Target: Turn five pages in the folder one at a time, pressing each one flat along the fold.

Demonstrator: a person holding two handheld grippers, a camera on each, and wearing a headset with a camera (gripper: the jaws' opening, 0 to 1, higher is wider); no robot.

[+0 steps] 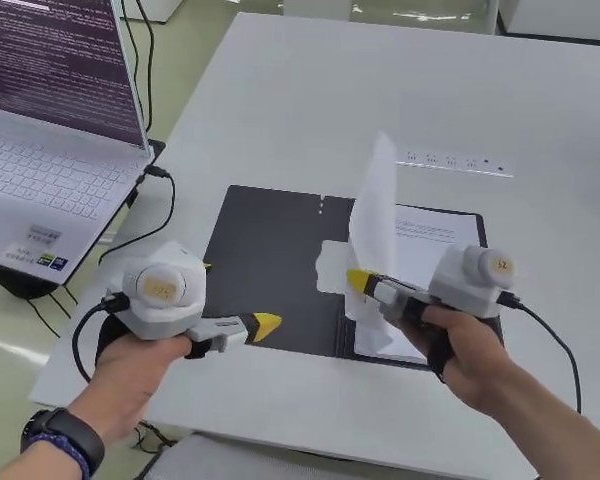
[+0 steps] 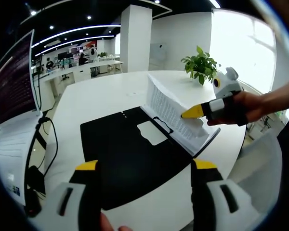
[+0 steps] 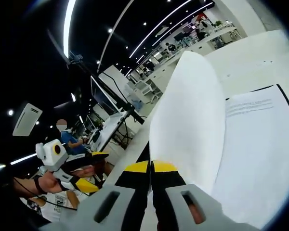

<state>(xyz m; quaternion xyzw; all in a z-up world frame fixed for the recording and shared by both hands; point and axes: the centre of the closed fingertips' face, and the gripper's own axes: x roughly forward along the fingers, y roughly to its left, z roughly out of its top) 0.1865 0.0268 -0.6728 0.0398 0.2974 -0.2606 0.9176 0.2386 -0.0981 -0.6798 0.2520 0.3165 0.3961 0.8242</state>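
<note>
We note folder (image 1: 265, 260) open on white table (image 1: 380, 90), near us; laptop (image 1: 40, 170) at far left. R gripper (image 3: 151, 167) jaws pinched on near edge of one page (image 1: 375, 200), sheet standing upright by the fold; other pages (image 1: 432, 240) lie flat on right half. L gripper (image 2: 145, 166) jaws wide apart, holding nothing, at folder's near-left edge, clear of the page

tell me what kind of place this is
Most likely an open-plan office or lab: a wide white worktable with a built-in white socket strip, an open white laptop, and rows of staffed desks with monitors under long strip ceiling lights.
</note>
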